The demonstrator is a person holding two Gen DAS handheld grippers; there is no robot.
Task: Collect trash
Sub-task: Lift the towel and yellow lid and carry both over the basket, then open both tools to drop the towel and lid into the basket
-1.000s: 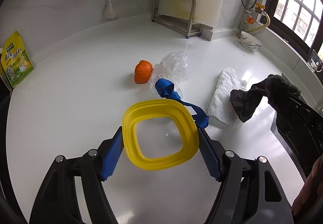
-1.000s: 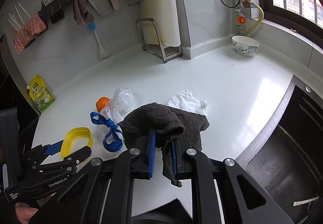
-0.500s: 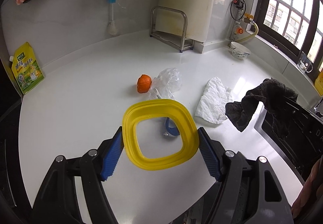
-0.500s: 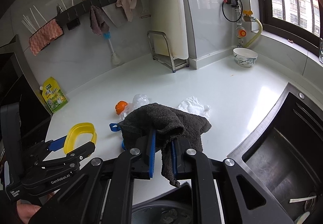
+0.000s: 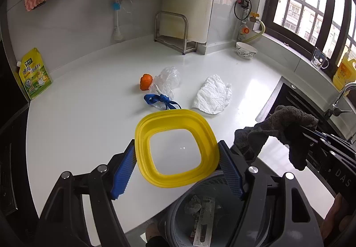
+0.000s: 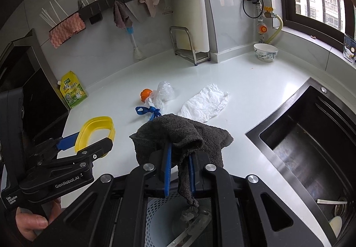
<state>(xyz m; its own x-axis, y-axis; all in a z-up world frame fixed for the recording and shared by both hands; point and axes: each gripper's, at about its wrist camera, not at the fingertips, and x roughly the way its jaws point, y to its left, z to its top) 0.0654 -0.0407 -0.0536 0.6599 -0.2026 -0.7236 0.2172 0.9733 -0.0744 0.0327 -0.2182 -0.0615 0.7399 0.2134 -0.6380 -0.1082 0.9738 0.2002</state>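
— Gripping what, lower centre of frame?
— Left gripper (image 5: 176,164) clamps a yellow ring (image 5: 176,146); right gripper (image 6: 179,171) pinches a dark cloth (image 6: 178,133). Grey bin (image 5: 200,209) below both.

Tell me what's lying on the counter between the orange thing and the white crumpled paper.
A crumpled clear plastic bag lies between the orange piece and the white paper; both views show it.

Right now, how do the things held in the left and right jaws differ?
The yellow ring is rigid, bright and open in the middle; the dark grey towel is soft, bunched and drooping. The left gripper spans the ring's outer edges with wide jaws; the right gripper pinches a towel fold, jaws nearly closed. Both hang above the trash basket.
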